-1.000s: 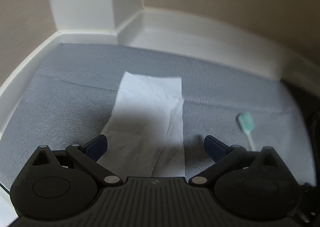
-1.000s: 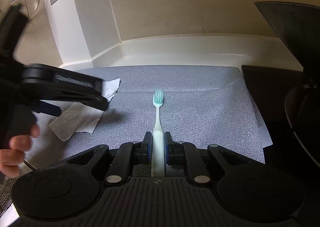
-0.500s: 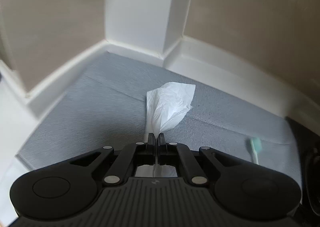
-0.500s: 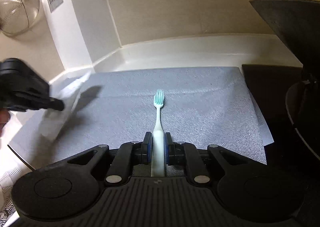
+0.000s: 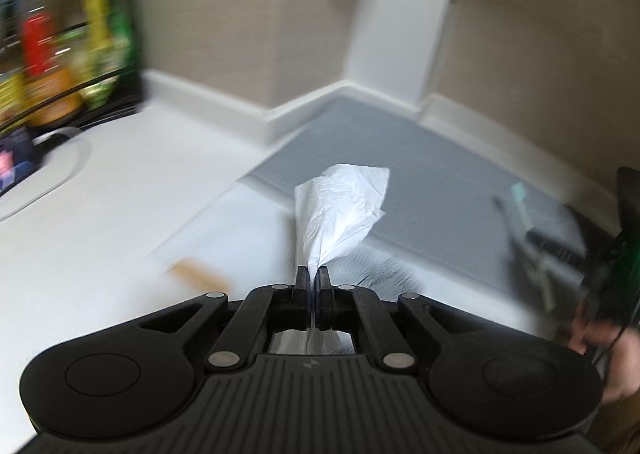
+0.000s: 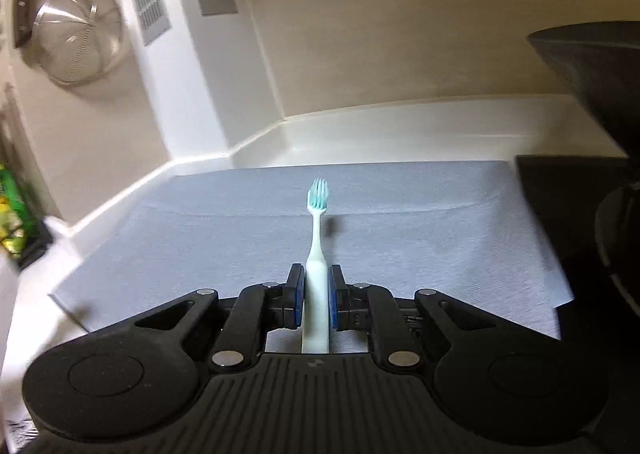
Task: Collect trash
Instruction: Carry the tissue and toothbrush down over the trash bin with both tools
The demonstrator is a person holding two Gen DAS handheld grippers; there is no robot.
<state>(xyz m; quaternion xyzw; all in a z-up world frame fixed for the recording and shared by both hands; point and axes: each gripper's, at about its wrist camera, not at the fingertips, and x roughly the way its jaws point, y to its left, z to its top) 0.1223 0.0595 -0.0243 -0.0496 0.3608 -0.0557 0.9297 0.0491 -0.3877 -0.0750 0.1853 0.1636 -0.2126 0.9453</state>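
My left gripper [image 5: 312, 278] is shut on a crumpled white paper napkin [image 5: 340, 210], held in the air above the white counter [image 5: 120, 222]. My right gripper [image 6: 316, 290] is shut on the handle of a pale teal toothbrush [image 6: 316, 230], bristles pointing away, lifted over the grey mat [image 6: 420, 230]. In the left wrist view the right gripper with the toothbrush [image 5: 520, 198] shows blurred at the far right, over the grey mat [image 5: 420, 182].
A rack of bottles [image 5: 60, 54] and a sink rim [image 5: 48, 182] are at the left. A small brown stick-like object [image 5: 200, 272] lies on the counter. A mesh strainer [image 6: 76, 34] hangs on the wall. A black stove surface [image 6: 580, 222] lies right of the mat.
My left gripper closed on the napkin, lifted it off the mat and swung left toward the counter. My right gripper has raised the toothbrush slightly, still gripping it.
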